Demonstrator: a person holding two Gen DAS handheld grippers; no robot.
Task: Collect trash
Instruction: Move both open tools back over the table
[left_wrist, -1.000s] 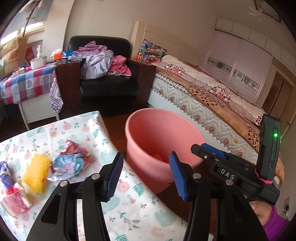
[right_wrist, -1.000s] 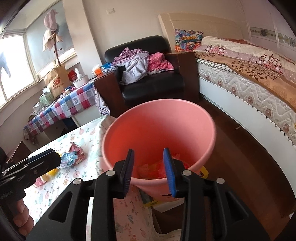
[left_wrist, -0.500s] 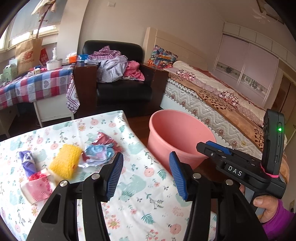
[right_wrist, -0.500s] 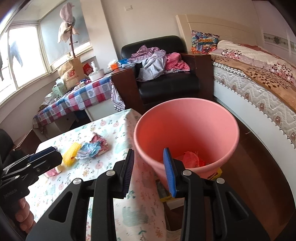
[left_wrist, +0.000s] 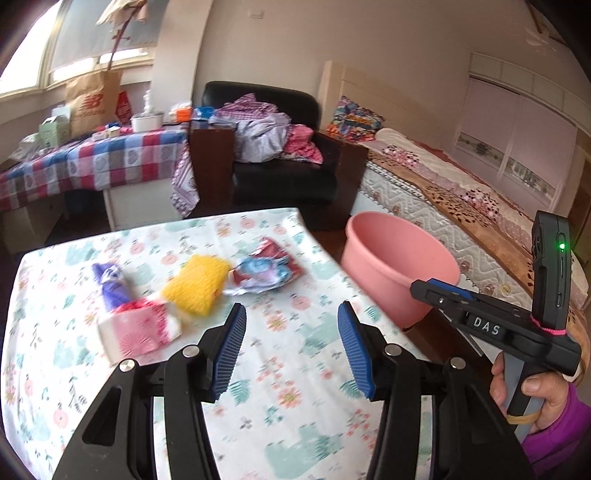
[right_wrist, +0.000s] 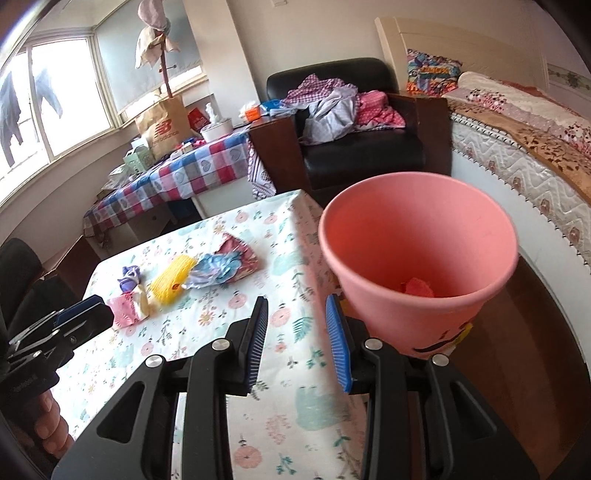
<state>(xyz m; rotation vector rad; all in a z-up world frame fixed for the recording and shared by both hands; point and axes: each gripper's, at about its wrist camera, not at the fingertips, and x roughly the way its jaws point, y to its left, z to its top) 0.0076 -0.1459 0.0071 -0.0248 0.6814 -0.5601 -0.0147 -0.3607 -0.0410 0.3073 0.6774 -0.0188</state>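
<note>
On the floral tablecloth (left_wrist: 295, 413) lie a purple wrapper (left_wrist: 110, 284), a pink-and-white packet (left_wrist: 136, 332), a yellow spongy piece (left_wrist: 195, 284) and a crumpled blue-and-red wrapper (left_wrist: 262, 271). My left gripper (left_wrist: 293, 347) hovers open, just short of them, with nothing between its pads. The pink bucket (right_wrist: 417, 236) stands off the table's right edge with a red scrap (right_wrist: 417, 287) inside. My right gripper (right_wrist: 297, 339) is partly open and empty, over the table edge beside the bucket. The same items show here: the yellow piece (right_wrist: 171, 280), the blue-and-red wrapper (right_wrist: 225, 264).
A black armchair (left_wrist: 284, 177) piled with clothes stands behind the table. A bed (left_wrist: 461, 195) runs along the right. A checked-cloth table (left_wrist: 92, 166) with a paper bag and boxes is at the back left. Wooden floor (right_wrist: 535, 332) lies between bucket and bed.
Both views have swung left, from the bucket toward the table. The trash pile now sits nearer the middle, ahead of the left gripper. Neither gripper's jaws changed.
</note>
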